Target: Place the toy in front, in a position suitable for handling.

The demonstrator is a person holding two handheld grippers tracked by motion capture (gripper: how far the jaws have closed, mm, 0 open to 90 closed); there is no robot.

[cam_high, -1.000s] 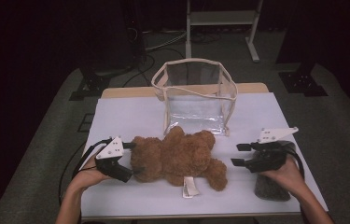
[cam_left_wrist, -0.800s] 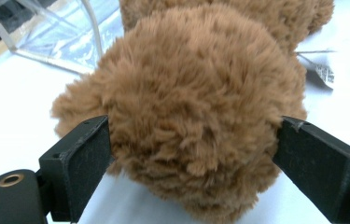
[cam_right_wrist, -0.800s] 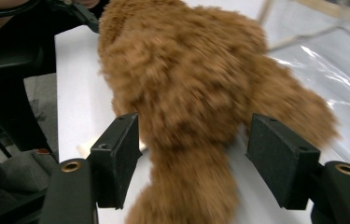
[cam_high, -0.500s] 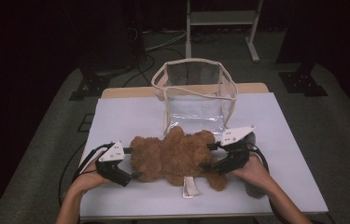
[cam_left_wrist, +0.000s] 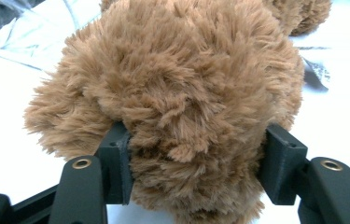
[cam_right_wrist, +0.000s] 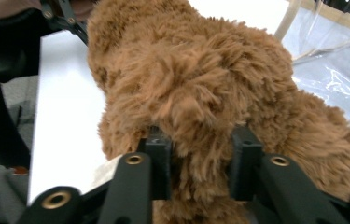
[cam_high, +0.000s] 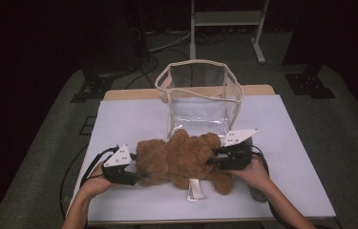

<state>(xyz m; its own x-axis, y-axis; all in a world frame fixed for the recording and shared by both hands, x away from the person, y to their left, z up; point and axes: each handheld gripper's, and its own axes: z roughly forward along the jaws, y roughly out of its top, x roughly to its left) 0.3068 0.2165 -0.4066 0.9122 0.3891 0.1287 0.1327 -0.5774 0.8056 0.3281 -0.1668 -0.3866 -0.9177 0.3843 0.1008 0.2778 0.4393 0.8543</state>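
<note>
A brown plush teddy bear lies on the white table, with a white tag at its front side. My left gripper is at the bear's left end; its jaws have just been closing and now press into the fur. At the bear's right end my right gripper has just closed too, and its jaws squeeze a tuft of fur. Just behind the bear stands a clear plastic bag with beige trim, its top open.
The table's front edge runs just below my forearms. A dark grey object lies under my right wrist. Bare tabletop stretches to the right of the bag. Beyond the table are a white stand and cables on a grey floor.
My right gripper moved left from the table's right side to the bear and closed on its fur. My left gripper stayed at the bear's left end and closed on it.
</note>
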